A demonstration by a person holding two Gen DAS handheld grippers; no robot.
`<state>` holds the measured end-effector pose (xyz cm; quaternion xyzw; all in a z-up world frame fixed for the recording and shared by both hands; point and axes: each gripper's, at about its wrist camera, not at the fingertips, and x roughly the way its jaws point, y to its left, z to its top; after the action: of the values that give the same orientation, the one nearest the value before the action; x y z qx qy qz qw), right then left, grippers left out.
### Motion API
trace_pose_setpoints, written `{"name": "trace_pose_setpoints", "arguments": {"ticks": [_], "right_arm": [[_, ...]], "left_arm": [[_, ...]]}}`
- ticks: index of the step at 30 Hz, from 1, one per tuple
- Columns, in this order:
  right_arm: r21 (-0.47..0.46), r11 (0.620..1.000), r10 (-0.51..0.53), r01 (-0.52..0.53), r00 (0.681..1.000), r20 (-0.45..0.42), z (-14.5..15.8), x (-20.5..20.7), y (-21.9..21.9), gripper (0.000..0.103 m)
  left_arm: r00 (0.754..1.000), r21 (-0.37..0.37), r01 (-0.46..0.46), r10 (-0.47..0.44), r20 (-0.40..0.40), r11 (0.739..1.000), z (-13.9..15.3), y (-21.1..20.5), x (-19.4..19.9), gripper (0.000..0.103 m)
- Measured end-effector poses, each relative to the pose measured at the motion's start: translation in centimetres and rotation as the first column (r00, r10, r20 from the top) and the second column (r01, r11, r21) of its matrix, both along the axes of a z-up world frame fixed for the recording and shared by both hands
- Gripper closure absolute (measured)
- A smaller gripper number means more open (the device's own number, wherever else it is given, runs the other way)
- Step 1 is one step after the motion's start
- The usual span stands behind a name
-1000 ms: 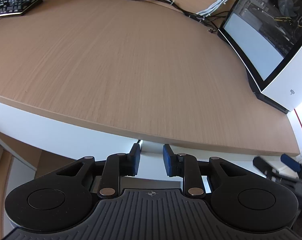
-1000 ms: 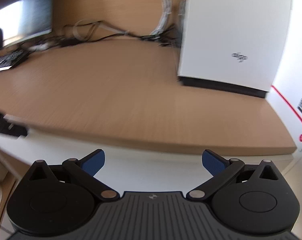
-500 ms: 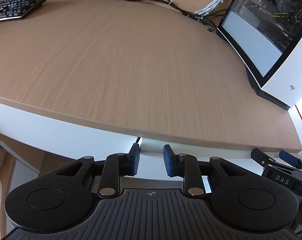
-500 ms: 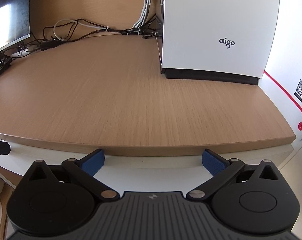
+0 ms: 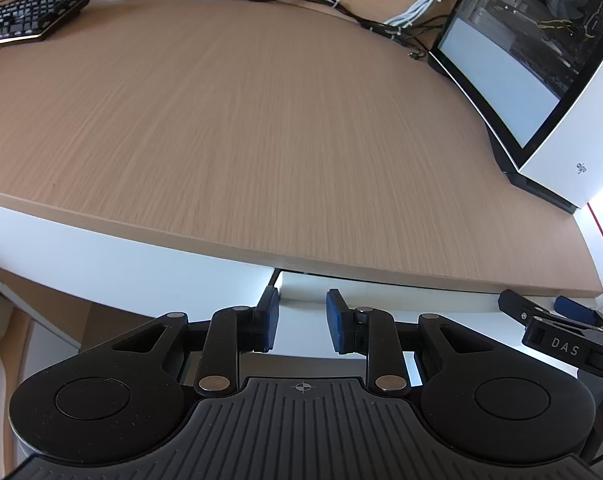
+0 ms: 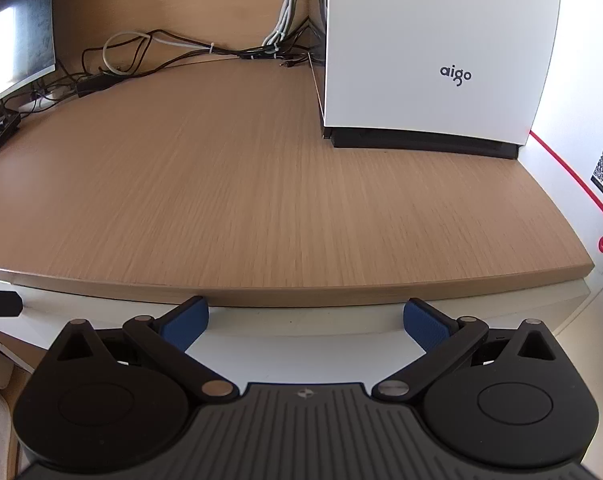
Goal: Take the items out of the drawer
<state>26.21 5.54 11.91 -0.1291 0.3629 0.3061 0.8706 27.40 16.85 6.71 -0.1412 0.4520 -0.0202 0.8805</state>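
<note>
The white drawer front (image 5: 401, 294) sits closed under the wooden desk edge (image 5: 341, 268); nothing of its contents shows. My left gripper (image 5: 302, 320) hangs just before the drawer's upper left corner. Its blue pads stand a narrow gap apart with nothing between them. In the right wrist view the same drawer front (image 6: 301, 322) runs below the desk lip, and my right gripper (image 6: 306, 320) is wide open in front of it, empty. The right gripper (image 5: 541, 306) also shows at the right edge of the left wrist view.
A white computer case (image 6: 437, 52) stands on the desk at the back right, its glass side (image 5: 513, 60) facing left. Cables (image 6: 173, 52) run along the back wall. A keyboard (image 5: 21, 20) and a monitor (image 6: 13, 36) sit at the far left.
The right wrist view has steadied and swung slightly, so the case now sits more to the right. The right gripper has come further into the left wrist view. The left gripper has stayed put.
</note>
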Motion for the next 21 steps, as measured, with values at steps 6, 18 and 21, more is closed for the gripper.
{"name": "trace_pose_setpoints", "arguments": {"ticks": [6,18,21], "right_arm": [[-0.017,1.0,0.0,-0.001,1.0,-0.017,0.12,0.01,0.13,0.0],[-0.024,1.0,0.003,-0.004,1.0,-0.024,0.17,-0.58,-0.28,0.0],[-0.025,1.0,0.003,-0.004,1.0,-0.025,0.18,-0.64,-0.31,0.0]], "left_arm": [[1.0,0.0,-0.001,0.001,0.0,1.0,0.02,-0.08,-0.04,0.075],[1.0,0.012,0.006,-0.006,0.001,1.0,-0.03,-0.58,-0.84,0.075],[1.0,0.012,0.006,-0.006,0.0,1.0,-0.03,-0.57,-0.82,0.075]]}}
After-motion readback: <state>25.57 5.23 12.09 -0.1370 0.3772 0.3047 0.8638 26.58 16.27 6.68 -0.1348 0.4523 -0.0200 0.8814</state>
